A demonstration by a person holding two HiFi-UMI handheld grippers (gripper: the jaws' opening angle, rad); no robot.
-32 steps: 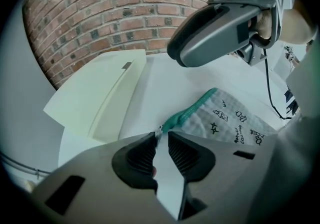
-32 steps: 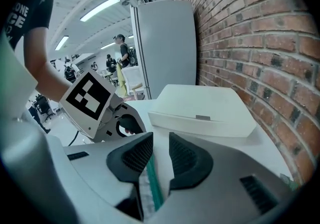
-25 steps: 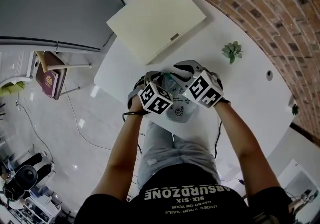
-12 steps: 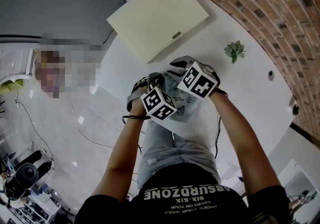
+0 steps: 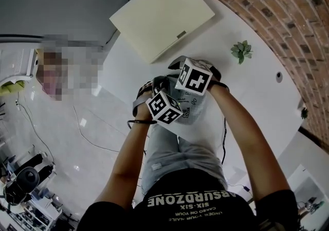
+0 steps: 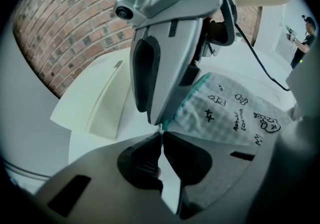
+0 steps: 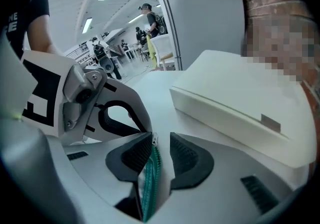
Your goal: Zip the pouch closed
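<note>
The left forearm (image 5: 128,158) and the right forearm (image 5: 247,132) reach forward from the torso and converge, each hand holding its tongs pointed steeply downward. The left tongs (image 6: 161,130) have just been closing; the jaw tips meet and pinch the end corner of the pouch (image 6: 230,113). The right tongs (image 7: 161,140) have just been opening; the jaws stand apart with the teal zipper (image 7: 150,183) between them, lying against one pad and clear of the other. The two sets of tongs stand tip to tip, almost touching. The left marker cube (image 5: 164,107) sits nearer the torso than the right marker cube (image 5: 194,76).
</note>
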